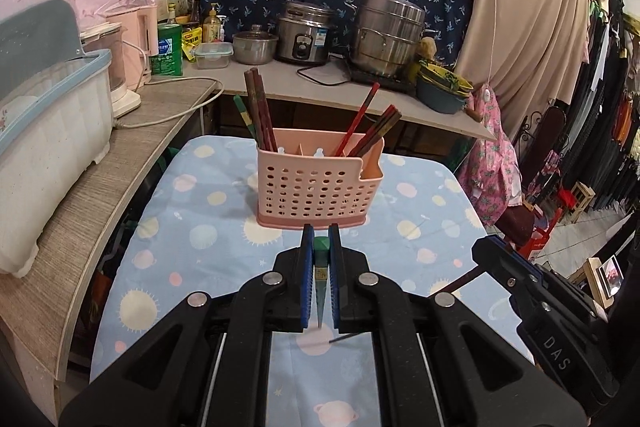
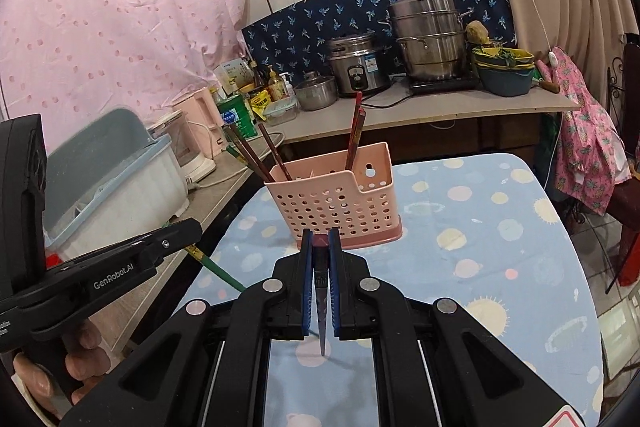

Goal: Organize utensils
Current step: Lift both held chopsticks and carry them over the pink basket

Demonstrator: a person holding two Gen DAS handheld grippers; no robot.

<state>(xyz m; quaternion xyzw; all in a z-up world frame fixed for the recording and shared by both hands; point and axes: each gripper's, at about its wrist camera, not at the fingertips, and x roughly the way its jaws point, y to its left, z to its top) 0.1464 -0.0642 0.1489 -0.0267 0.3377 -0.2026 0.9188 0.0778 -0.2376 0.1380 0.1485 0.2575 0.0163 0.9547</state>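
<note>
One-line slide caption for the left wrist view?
Left gripper shut on green chopstick, facing pink holder with chopsticks.

place: home kitchen | signs: rice cooker (image 1: 305, 37), steamer pot (image 1: 387, 33), hanging clothes (image 1: 608, 75)
</note>
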